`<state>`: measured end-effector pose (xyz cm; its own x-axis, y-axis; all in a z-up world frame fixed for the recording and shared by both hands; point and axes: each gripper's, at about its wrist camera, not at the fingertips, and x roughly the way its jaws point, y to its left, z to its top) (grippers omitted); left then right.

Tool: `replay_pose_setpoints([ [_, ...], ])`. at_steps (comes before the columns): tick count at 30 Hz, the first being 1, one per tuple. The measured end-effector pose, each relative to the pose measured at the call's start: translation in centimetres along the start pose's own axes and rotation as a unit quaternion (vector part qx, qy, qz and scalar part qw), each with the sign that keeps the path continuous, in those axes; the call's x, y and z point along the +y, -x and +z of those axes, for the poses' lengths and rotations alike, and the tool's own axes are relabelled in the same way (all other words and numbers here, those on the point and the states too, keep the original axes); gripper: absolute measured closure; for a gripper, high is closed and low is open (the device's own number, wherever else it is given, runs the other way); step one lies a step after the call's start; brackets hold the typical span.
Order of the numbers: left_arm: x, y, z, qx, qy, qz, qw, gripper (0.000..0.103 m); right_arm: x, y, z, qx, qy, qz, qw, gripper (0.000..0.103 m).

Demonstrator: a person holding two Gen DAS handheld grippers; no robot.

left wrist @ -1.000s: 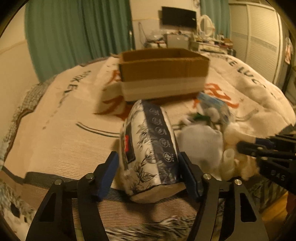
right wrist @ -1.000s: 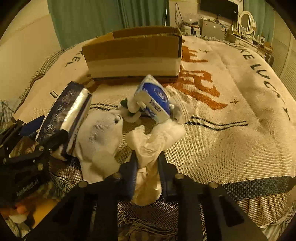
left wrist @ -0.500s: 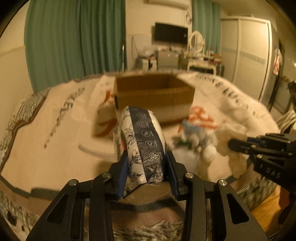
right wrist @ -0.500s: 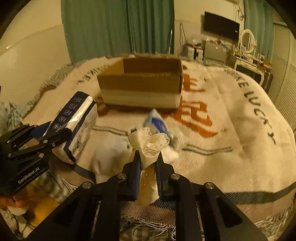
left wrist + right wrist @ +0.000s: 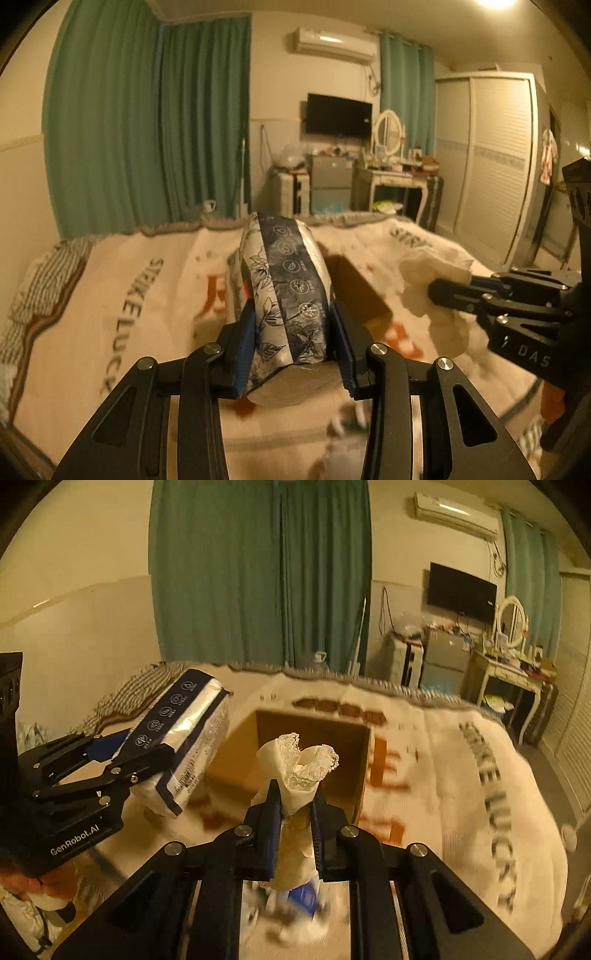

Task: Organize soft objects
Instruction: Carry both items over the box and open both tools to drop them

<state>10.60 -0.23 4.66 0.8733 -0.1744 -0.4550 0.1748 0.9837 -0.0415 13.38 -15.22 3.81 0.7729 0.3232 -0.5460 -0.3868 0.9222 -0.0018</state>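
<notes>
My left gripper (image 5: 291, 325) is shut on a navy-and-silver flowered tissue pack (image 5: 284, 291) and holds it in the air in front of the open cardboard box (image 5: 354, 291). The pack (image 5: 184, 738) and the left gripper (image 5: 122, 760) also show at the left of the right wrist view. My right gripper (image 5: 293, 805) is shut on a white lace-edged cloth (image 5: 299, 771) and holds it up before the box (image 5: 314, 738). The cloth (image 5: 432, 280) and right gripper (image 5: 454, 291) show at the right of the left wrist view.
The box stands on a cream bed blanket (image 5: 461, 775) with orange and dark lettering. A blue tissue pack (image 5: 303, 895) and white soft items lie blurred on the bed below my right gripper. Green curtains (image 5: 147, 129), a dresser (image 5: 395, 184) and a wardrobe (image 5: 491, 166) stand behind.
Both grippers have lifted off the bed with their loads and moved forward toward the box. The box now sits closer, its open inside showing.
</notes>
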Motion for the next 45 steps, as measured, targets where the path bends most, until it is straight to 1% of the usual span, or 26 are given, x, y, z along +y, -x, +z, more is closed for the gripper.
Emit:
replay_pose_setpoints([
  [4,0.7,-3.9,2.1,0.002,-0.005,0.007,1.0000,0.065,-1.1,-3.8,3.6,0.003,-0.005,0.016,1.000,0.089],
  [6,1.0,-5.9,2.4,0.011,-0.004,0.006,0.9999,0.065,-1.8,-6.1,4.8,0.008,-0.008,0.018,1.000,0.089],
  [8,1.4,-8.6,2.3,0.028,-0.006,0.009,0.9995,0.065,-2.4,-9.0,5.5,0.018,-0.015,0.022,0.999,0.089],
  [12,1.9,-12.8,1.2,0.059,-0.016,0.011,0.9981,0.065,-3.8,-14.1,5.2,0.049,-0.031,0.033,0.998,0.089],
  [14,1.8,-14.4,0.4,0.071,-0.025,0.012,0.9971,0.064,-4.3,-16.6,4.7,0.066,-0.035,0.029,0.997,0.089],
  [17,1.5,-15.8,-0.4,0.077,-0.040,0.018,0.9961,0.060,-5.0,-18.3,3.7,0.077,-0.043,0.037,0.995,0.089],
  [19,1.4,-16.6,-0.8,0.083,-0.046,0.022,0.9952,0.060,-5.3,-19.0,3.3,0.082,-0.046,0.035,0.995,0.085],
  [21,1.4,-17.2,-0.8,0.086,-0.051,0.027,0.9946,0.058,-5.4,-19.3,3.0,0.082,-0.041,0.022,0.996,0.075],
  [22,1.4,-17.4,-0.9,0.086,-0.056,0.034,0.9941,0.055,-5.5,-19.3,2.9,0.082,-0.036,0.014,0.996,0.072],
  [23,1.3,-17.3,-0.8,0.082,-0.060,0.040,0.9940,0.045,-5.6,-19.3,2.8,0.081,-0.034,0.008,0.996,0.065],
  [24,1.2,-17.1,-0.8,0.079,-0.064,0.042,0.9939,0.030,-5.7,-19.1,2.8,0.080,-0.034,0.005,0.996,0.056],
  [25,1.1,-17.0,-0.6,0.077,-0.063,0.045,0.9940,0.023,-5.9,-18.9,2.8,0.077,-0.035,0.004,0.996,0.053],
  [26,1.2,-16.7,-0.5,0.071,-0.059,0.048,0.9945,0.019,-6.1,-18.5,2.9,0.074,-0.037,0.000,0.997,0.049],
  [28,1.4,-15.7,0.2,0.065,-0.052,0.054,0.9951,0.019,-6.3,-17.4,3.2,0.063,-0.039,-0.008,0.997,0.047],
  [30,1.7,-14.9,0.9,0.062,-0.048,0.062,0.9949,0.019,-6.3,-16.0,3.8,0.053,-0.038,-0.021,0.998,0.041],
  [33,1.9,-11.5,2.6,0.038,-0.045,0.075,0.9955,0.019,-6.1,-12.7,4.8,0.034,-0.037,-0.034,0.998,0.037],
  [36,1.9,-7.6,4.0,0.007,-0.043,0.079,0.9959,0.019,-5.6,-8.3,5.9,0.011,-0.030,-0.049,0.998,0.026],
  [37,1.8,-5.7,4.6,-0.007,-0.041,0.078,0.9961,0.019,-5.3,-6.5,6.3,0.001,-0.027,-0.057,0.998,0.024],
  [38,1.7,-4.2,5.0,-0.018,-0.038,0.075,0.9963,0.012,-5.0,-4.7,6.6,-0.009,-0.025,-0.063,0.998,0.020],
  [39,1.7,-2.6,5.3,-0.030,-0.032,0.075,0.9962,0.008,-4.6,-2.5,6.9,-0.018,-0.022,-0.068,0.997,0.014],
  [42,1.2,1.1,5.7,-0.053,-0.034,0.083,0.9945,0.008,-3.7,1.9,7.1,-0.029,-0.014,-0.074,0.997,0.005],
  [44,0.6,3.5,5.5,-0.063,-0.039,0.091,0.9931,0.008,-2.9,4.9,6.8,-0.037,-0.005,-0.081,0.996,0.000],
  [45,0.4,4.3,5.2,-0.064,-0.041,0.093,0.9927,0.008,-2.5,6.1,6.5,-0.040,0.000,-0.087,0.995,0.000],
])
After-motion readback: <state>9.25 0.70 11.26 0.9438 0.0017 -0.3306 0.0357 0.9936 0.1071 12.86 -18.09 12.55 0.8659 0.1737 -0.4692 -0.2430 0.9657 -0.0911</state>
